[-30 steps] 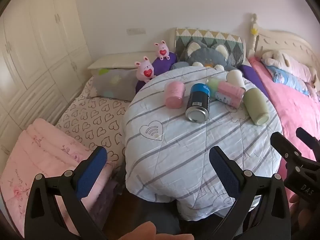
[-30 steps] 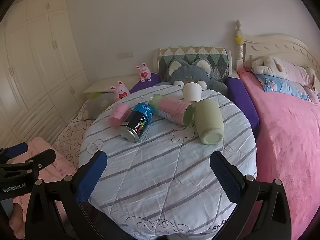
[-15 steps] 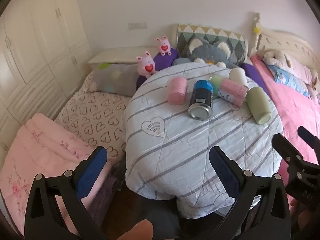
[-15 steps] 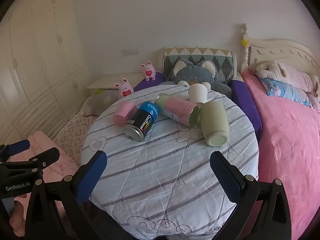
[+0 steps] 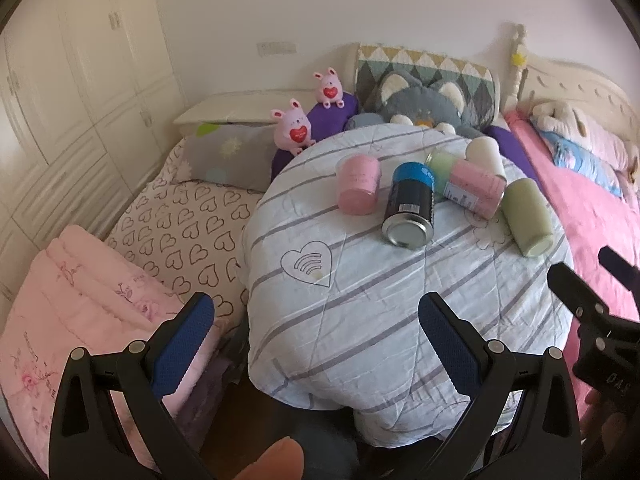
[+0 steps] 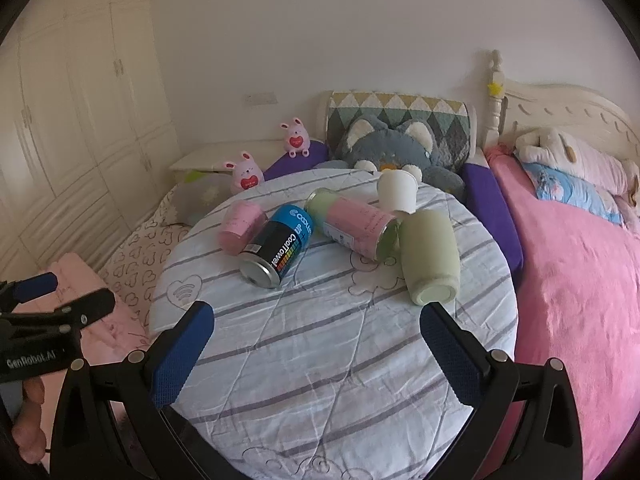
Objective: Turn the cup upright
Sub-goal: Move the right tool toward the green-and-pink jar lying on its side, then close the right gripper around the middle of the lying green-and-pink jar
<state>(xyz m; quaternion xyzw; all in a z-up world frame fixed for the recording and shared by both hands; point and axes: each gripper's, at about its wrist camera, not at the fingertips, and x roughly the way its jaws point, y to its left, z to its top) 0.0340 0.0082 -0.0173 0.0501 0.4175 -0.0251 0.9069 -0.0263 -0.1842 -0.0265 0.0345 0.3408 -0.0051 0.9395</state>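
Both grippers — left gripper [image 5: 316, 336] and right gripper [image 6: 316, 336] — hung spread wide, holding nothing, short of the round table [image 6: 320, 360]. At twelve o'clock the green cup [image 6: 430, 258] lay sideways beside a can [image 6: 280, 246].

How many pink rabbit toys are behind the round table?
2: one pink rabbit toy by the table's far left edge, the other farther back on the purple cushion. More may be hidden.

Pink-labelled can [image 6: 358, 227] partly hides white cup [image 6: 397, 192].
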